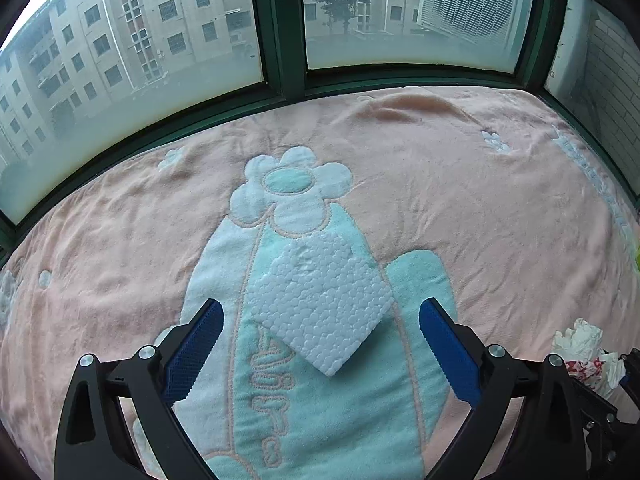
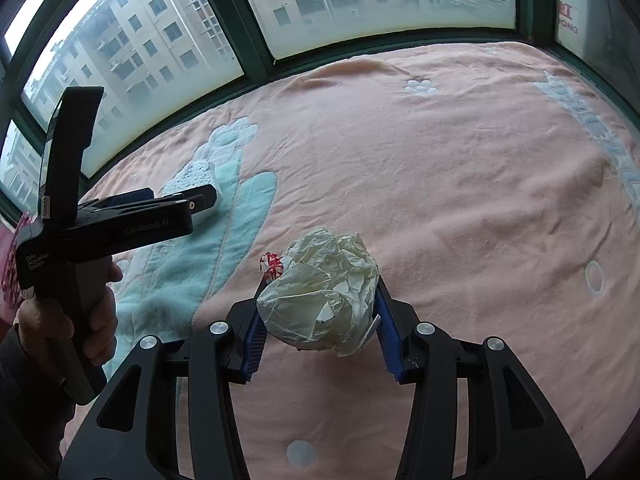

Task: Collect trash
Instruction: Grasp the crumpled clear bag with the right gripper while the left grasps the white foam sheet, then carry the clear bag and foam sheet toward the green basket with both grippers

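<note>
While hidden from the left, a hand (image 2: 60,320) shows (right view).

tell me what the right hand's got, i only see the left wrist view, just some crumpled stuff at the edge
Observer: The right gripper is shut on a ball of crumpled paper, pressed between both fingers.
Operator: anything else on that ball
Observer: A small red and white scrap sticks out at its far left side.
Operator: is my left gripper over the foam
Observer: From the right wrist view, the left gripper reaches out over the near end of the foam piece on the blanket.
Operator: who's holding it
Observer: A bare hand wraps its handle.
</note>
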Available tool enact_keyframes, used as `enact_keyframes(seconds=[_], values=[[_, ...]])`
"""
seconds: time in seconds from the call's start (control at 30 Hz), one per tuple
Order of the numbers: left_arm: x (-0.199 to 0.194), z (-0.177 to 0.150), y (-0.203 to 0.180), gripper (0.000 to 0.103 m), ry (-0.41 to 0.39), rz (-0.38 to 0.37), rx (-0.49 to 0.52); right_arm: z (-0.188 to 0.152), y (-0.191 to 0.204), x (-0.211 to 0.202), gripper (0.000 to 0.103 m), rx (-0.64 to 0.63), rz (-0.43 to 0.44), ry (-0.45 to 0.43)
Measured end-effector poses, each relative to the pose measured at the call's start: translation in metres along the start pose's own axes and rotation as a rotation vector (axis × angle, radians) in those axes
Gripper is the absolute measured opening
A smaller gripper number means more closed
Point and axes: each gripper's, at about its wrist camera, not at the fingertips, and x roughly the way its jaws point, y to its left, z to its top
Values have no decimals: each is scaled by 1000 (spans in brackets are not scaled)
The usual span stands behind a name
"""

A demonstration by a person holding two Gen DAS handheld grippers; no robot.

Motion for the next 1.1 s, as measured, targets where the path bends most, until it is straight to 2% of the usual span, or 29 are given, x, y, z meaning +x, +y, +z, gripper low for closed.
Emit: enact_keyframes(seconds=[0.17, 0.4, 0.53, 0.6, 0.73, 1.1], values=[[16, 3, 2, 95, 25, 6, -2, -1, -5, -1, 48, 10, 5, -1], [33, 2, 11, 94, 58, -27, -63, -2, -8, -6, 48, 15, 5, -8], [28, 3, 7, 76, 41, -13, -43, -2, -9, -10, 48, 16, 3, -12], [25, 3, 7, 75, 37, -22, -50, -3, -9, -12, 48, 14, 1, -12], [7, -1, 4, 74, 1, -8, -46, -6, -8, -25, 48, 13, 4, -29], [-78, -28, -11, 74, -74, -54, -64, -34, -6, -85, 48, 28, -12, -87]])
